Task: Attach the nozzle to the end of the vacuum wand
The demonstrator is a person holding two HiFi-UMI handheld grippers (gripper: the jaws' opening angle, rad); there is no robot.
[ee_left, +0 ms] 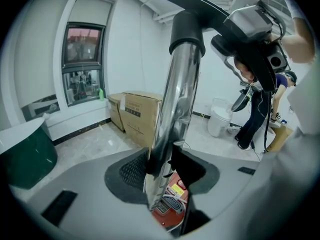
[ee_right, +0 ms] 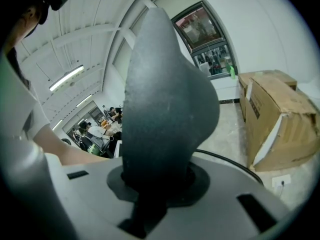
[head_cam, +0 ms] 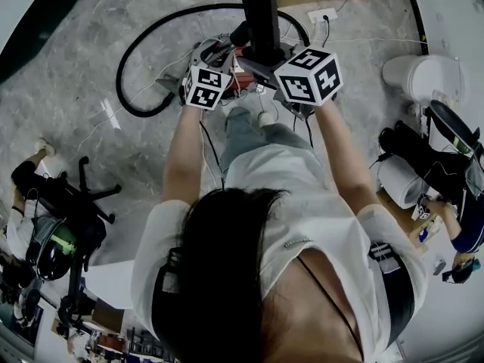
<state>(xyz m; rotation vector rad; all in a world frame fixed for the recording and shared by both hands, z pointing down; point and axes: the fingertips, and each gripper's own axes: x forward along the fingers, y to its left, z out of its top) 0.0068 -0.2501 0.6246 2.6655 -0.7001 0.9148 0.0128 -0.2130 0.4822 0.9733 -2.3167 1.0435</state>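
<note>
The left gripper [ee_left: 162, 171] is clamped on the chrome wand [ee_left: 176, 104], which runs from the lower centre of the left gripper view to the top centre. The red vacuum body [ee_left: 169, 206] shows just below the jaws. The right gripper [ee_right: 159, 186] is closed tight on the dark grey nozzle [ee_right: 167, 99], which fills the centre of the right gripper view. In the left gripper view a black collar [ee_left: 186, 31], apparently the nozzle's neck, sits at the upper end of the wand; whether it is fully seated cannot be told. In the head view both grippers are raised close together at the upper centre, above the floor [head_cam: 76, 89]. The step in hand is judged to be the final push-on. Treat the wand as the fixed part and move only the nozzle. Align the collar bore with the wand axis before pushing, because a tilted collar is likely to bind on the tube. Push straight along the wand, adding a slight twist if the fit resists. The polished tube may slip in the pads, so avoid side loads. Confirm seating by checking that no gap remains at the collar.
</note>
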